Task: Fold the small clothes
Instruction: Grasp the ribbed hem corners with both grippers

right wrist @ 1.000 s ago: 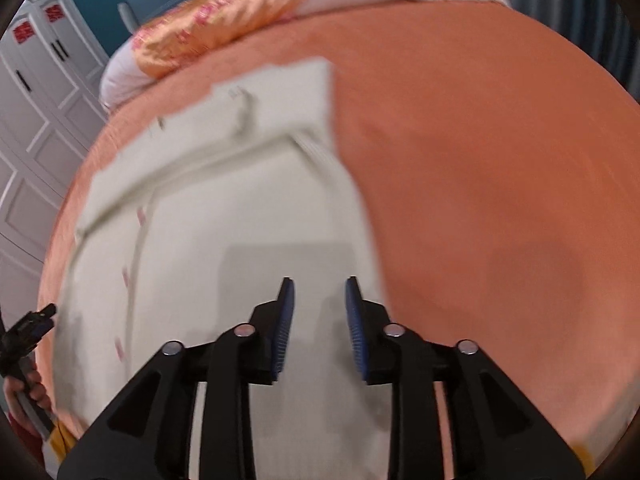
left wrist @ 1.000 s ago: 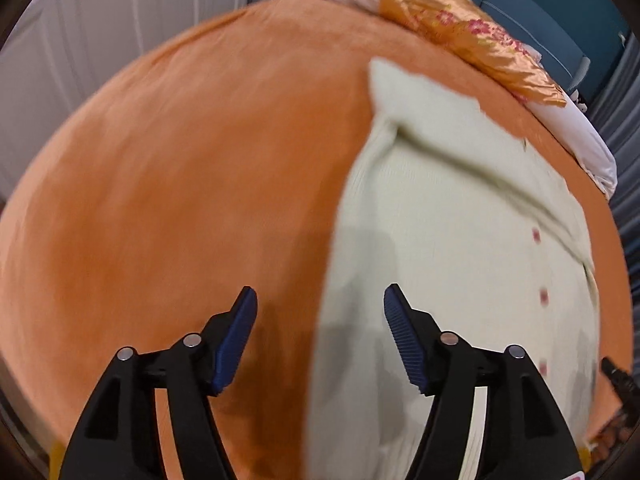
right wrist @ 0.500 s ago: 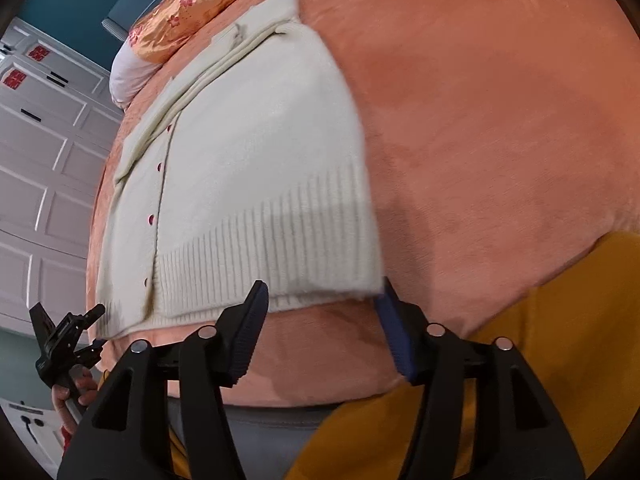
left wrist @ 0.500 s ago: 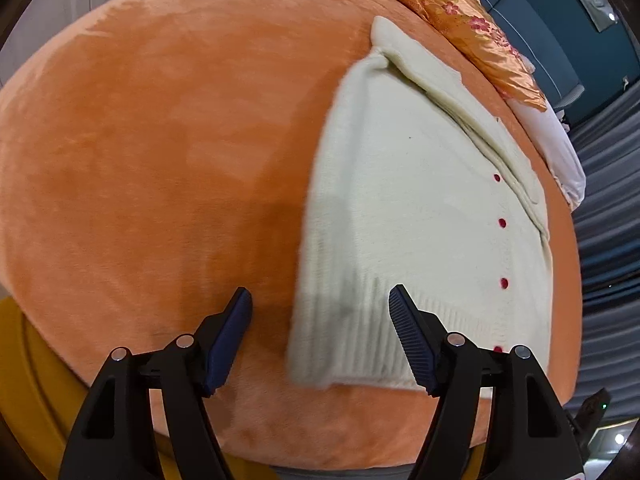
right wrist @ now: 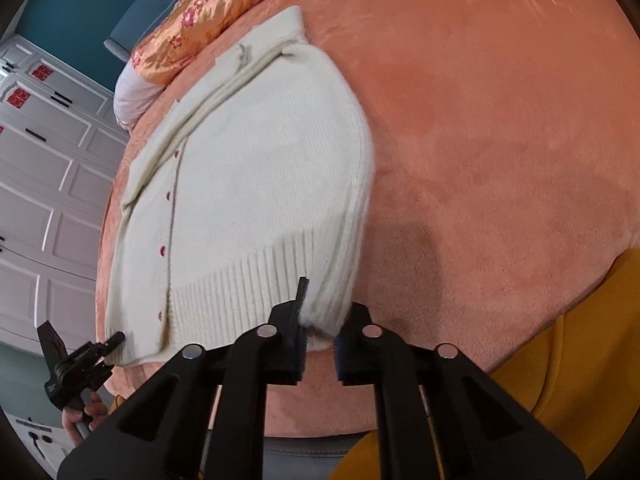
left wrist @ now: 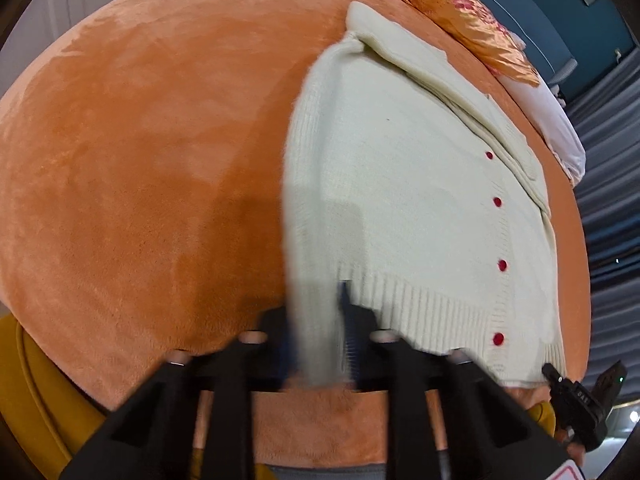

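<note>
A cream knit cardigan (left wrist: 408, 184) with red buttons lies flat on an orange plush bed cover (left wrist: 140, 160), collar away from me. My left gripper (left wrist: 320, 344) is shut on the ribbed hem at the cardigan's left bottom corner. In the right wrist view my right gripper (right wrist: 320, 336) is shut on the hem at the right bottom corner of the cardigan (right wrist: 256, 184). Both corners are bunched between the blue pads. Each gripper shows at the edge of the other's view.
An orange floral satin pillow (left wrist: 460, 12) and a white pillow (left wrist: 556, 120) lie at the head of the bed. The cover (right wrist: 500, 120) ends close below the grippers, with yellow fabric (right wrist: 580, 340) beneath. White wardrobe doors (right wrist: 36, 184) stand on the left.
Both grippers drew back to the near hem, then closed from wide open onto the two bottom corners of the cardigan.
</note>
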Demonstrator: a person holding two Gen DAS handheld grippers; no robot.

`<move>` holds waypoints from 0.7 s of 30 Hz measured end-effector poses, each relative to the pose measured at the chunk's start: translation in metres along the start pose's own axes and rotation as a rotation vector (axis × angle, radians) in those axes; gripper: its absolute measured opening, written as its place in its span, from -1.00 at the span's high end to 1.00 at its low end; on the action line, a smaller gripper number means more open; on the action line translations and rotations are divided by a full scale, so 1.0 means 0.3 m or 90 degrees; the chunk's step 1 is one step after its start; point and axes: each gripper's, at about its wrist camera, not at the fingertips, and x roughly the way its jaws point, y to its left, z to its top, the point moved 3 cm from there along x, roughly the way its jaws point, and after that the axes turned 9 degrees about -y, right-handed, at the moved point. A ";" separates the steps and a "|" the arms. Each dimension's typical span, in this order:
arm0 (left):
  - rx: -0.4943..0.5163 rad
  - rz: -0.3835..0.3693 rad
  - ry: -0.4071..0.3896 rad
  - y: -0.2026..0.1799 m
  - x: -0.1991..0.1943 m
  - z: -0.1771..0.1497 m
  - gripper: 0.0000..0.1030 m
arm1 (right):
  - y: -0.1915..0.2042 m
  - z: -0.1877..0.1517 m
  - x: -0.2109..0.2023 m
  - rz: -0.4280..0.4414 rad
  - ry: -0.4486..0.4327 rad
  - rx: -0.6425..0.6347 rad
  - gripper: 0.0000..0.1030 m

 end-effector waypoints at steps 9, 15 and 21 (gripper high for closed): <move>0.053 -0.005 -0.040 -0.025 -0.133 -0.026 0.87 | 0.035 -0.010 -0.117 -0.003 -0.029 -0.064 0.91; 0.060 0.002 -0.002 0.021 -0.147 -0.114 0.87 | -0.006 -0.075 -0.165 -0.019 -0.006 -0.092 0.92; -0.024 -0.016 0.006 0.049 -0.092 -0.101 0.68 | -0.033 -0.081 -0.108 -0.013 0.045 -0.079 0.70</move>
